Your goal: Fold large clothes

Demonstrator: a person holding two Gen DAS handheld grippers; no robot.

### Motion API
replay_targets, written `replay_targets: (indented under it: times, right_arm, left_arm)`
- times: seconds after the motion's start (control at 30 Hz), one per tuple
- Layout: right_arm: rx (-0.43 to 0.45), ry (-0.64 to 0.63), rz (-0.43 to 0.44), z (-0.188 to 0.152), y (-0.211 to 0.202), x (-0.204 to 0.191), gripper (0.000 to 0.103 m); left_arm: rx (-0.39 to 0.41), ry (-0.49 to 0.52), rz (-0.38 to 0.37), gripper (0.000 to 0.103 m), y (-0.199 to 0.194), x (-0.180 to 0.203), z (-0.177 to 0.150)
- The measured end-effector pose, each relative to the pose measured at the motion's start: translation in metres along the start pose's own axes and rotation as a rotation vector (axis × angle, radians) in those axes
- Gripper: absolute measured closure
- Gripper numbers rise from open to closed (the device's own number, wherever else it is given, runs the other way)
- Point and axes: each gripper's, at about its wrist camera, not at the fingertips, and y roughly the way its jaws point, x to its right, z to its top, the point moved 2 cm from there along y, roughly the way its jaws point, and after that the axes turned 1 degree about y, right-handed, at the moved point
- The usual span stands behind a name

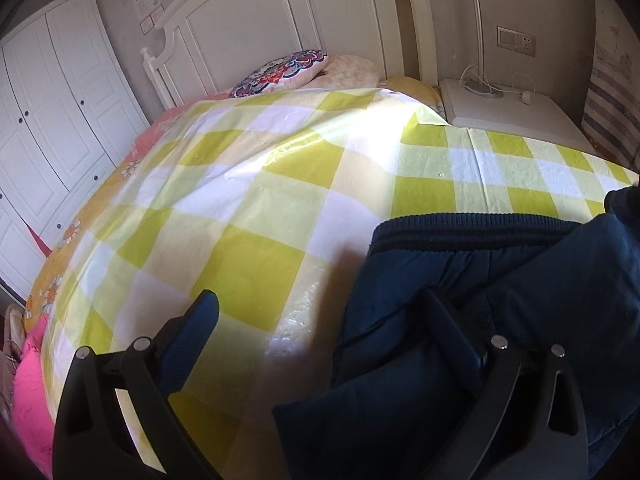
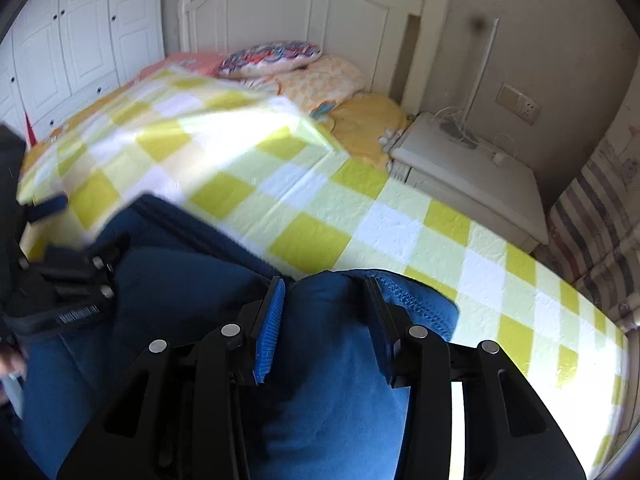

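Between the pads of the right gripper (image 2: 326,328) sits a bunched fold of the blue garment (image 2: 328,400), the jaws narrowed on it and seemingly gripping. The left gripper (image 1: 320,320) hangs wide open and holds nothing: one finger is over the checked bedspread (image 1: 248,208), the other over the dark cloth near its ribbed hem (image 1: 460,232). The garment lies at the near side of the bed, partly doubled over. Judging by this, a fold is under way; next the left claw needs to close on a free edge so both can carry it across. Open bedspread stretches toward the pillows (image 1: 280,70); the nightstand (image 2: 472,176) stands well apart.
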Motion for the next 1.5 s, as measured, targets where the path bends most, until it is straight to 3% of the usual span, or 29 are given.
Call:
replay_targets:
  times: [0.07, 0.1, 0.17, 0.23, 0.33, 0.43, 0.5, 0.57, 0.6, 0.67, 0.7, 0.8, 0.9, 0.97, 1.03, 1.17, 1.23, 1.3, 1.37, 1.43, 1.5]
  right_arm:
    - [0.056, 0.030, 0.032, 0.004, -0.010, 0.000, 0.062]
    - [0.045, 0.011, 0.023, 0.003, -0.006, -0.004, 0.062]
    - [-0.062, -0.101, -0.008, -0.011, 0.022, -0.020, 0.061]
    - [-0.064, -0.193, -0.051, -0.015, 0.025, -0.030, 0.061]
    - [-0.082, -0.158, -0.067, -0.008, 0.013, -0.029, 0.061]
    - [0.012, -0.094, -0.012, -0.001, -0.016, -0.028, 0.060]
    - [0.037, -0.065, -0.046, 0.002, -0.017, -0.022, 0.049]
    - [-0.034, -0.076, -0.096, -0.006, 0.006, -0.015, 0.036]
    - [-0.082, -0.059, -0.062, -0.014, 0.020, -0.009, 0.034]
    - [-0.088, 0.039, 0.022, -0.019, 0.026, 0.009, 0.033]
    - [-0.090, 0.055, 0.021, -0.019, 0.024, 0.011, 0.033]
    - [-0.046, 0.036, -0.041, -0.017, -0.002, -0.002, 0.033]
    - [0.051, -0.004, 0.035, -0.020, -0.037, -0.030, 0.033]
    - [0.026, -0.099, 0.051, -0.029, -0.041, -0.056, 0.032]
    - [-0.045, -0.208, -0.004, -0.043, -0.026, -0.076, 0.031]
    - [-0.053, -0.139, 0.050, -0.044, -0.020, -0.063, 0.030]
    - [-0.040, -0.140, 0.012, -0.047, -0.026, -0.065, 0.030]
    - [-0.021, -0.105, -0.011, -0.051, -0.046, -0.069, 0.029]
    - [0.033, -0.070, 0.061, -0.061, -0.077, -0.077, 0.024]
    - [0.084, -0.111, 0.084, -0.077, -0.103, -0.091, 0.013]
    - [0.016, -0.202, 0.050, -0.101, -0.097, -0.111, 0.013]
  left_arm:
    - [0.002, -0.006, -0.005, 0.002, 0.000, 0.000, -0.002]
    - [0.003, -0.008, -0.006, 0.002, 0.000, -0.001, -0.003]
    - [0.000, -0.013, -0.010, 0.002, 0.001, -0.002, -0.003]
    - [-0.001, -0.017, -0.016, 0.002, 0.001, -0.003, -0.003]
    - [0.002, -0.021, -0.019, 0.002, 0.002, -0.003, -0.004]
    - [0.000, -0.029, -0.028, 0.002, 0.003, -0.004, -0.004]
    - [0.000, -0.029, -0.029, 0.002, 0.003, -0.004, -0.005]
    - [-0.001, -0.035, -0.035, 0.002, 0.003, -0.005, -0.004]
    - [-0.005, -0.038, -0.041, 0.002, 0.004, -0.006, -0.004]
    - [-0.006, -0.040, -0.046, 0.002, 0.005, -0.005, -0.004]
    - [-0.004, -0.039, -0.043, 0.002, 0.004, -0.005, -0.004]
    - [-0.007, -0.048, -0.053, 0.002, 0.005, -0.007, -0.005]
    - [-0.006, -0.051, -0.055, 0.002, 0.005, -0.007, -0.005]
    - [-0.006, -0.047, -0.052, 0.002, 0.005, -0.007, -0.005]
    - [-0.005, -0.044, -0.048, 0.002, 0.005, -0.006, -0.006]
    - [-0.003, -0.043, -0.049, 0.002, 0.004, -0.006, -0.006]
    - [-0.002, -0.045, -0.048, 0.002, 0.005, -0.007, -0.006]
    - [-0.010, -0.057, -0.066, 0.002, 0.007, -0.010, -0.006]
    - [-0.015, -0.065, -0.078, 0.002, 0.008, -0.012, -0.006]
    - [-0.015, -0.064, -0.079, 0.002, 0.008, -0.012, -0.006]
    - [-0.013, -0.063, -0.081, 0.002, 0.009, -0.011, -0.007]
